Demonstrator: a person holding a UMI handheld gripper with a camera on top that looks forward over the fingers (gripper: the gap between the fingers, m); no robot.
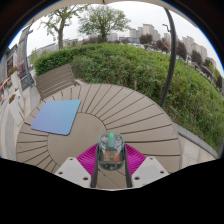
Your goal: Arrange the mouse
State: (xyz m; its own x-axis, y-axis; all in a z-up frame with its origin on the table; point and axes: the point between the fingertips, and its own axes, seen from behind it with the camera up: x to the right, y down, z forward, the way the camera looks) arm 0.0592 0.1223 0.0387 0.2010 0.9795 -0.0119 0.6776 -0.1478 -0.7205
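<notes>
Hand-held gripper clamped on a clear mouse, above the counter's near edge; blue pad toward its left edge.

outdoor terrace: slatted table, hedge, buildings.

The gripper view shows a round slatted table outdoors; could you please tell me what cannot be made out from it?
- Object between the fingers: translucent and small; its underside is hidden by the pads, so whether it is the mouse is unclear.
- Gripper: whether both pads press the object cannot be seen.
- Blue mat: its surface detail is too small to read.
- Table: its near rim is hidden behind the fingers.
</notes>
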